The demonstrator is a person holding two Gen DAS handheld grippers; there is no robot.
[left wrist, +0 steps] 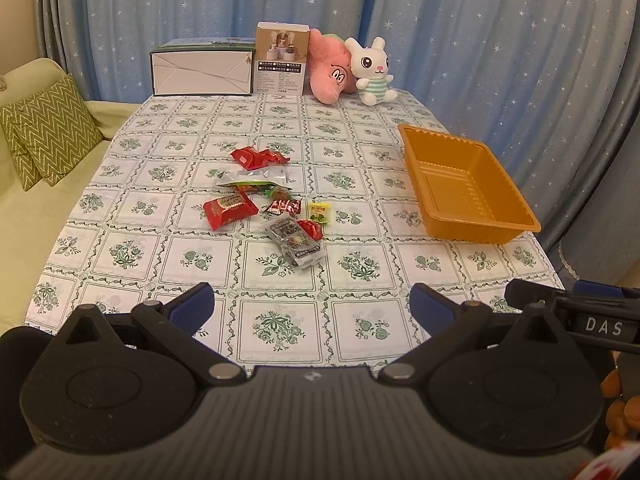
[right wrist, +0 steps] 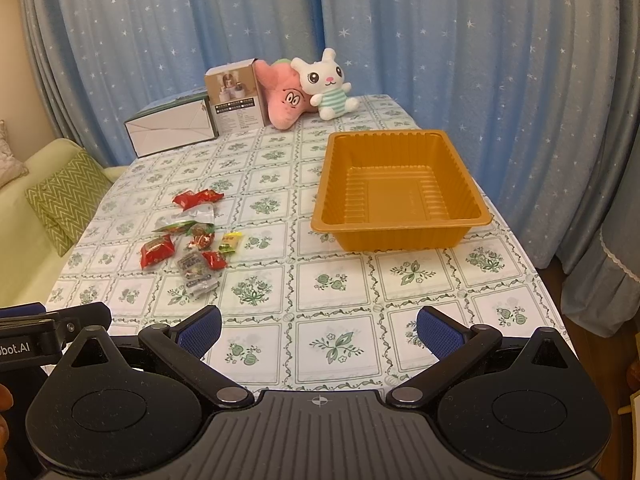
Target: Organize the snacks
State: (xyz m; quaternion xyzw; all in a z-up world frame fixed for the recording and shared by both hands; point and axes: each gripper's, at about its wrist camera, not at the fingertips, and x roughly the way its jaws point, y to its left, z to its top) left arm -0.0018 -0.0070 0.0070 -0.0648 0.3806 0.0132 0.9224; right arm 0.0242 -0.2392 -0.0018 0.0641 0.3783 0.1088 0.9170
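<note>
The snacks point(left wrist: 269, 200) lie in a loose cluster near the middle of the table point(left wrist: 280, 328): red wrappers, a silver packet, a small yellow candy and a clear packet nearest the front edge. To their right, well apart from them, stands an orange plastic tray point(right wrist: 400, 240) holding nothing. The cloth under it all is white with green floral squares. At the far end sit a white box point(left wrist: 202, 72), a tan carton point(left wrist: 282, 60), a pink plush point(left wrist: 330, 72) and a white bunny toy point(left wrist: 374, 72), with blue star-speckled curtains point(left wrist: 500, 40) behind and a pale sofa with a zigzag cushion point(left wrist: 48, 132) on the left. The left gripper point(left wrist: 312, 304) hangs over the near edge, jaws spread wide and holding nothing, the snacks straight ahead of it. The right gripper point(right wrist: 318, 328) is likewise spread and bare, the tray ahead, the snacks off to its left.
</note>
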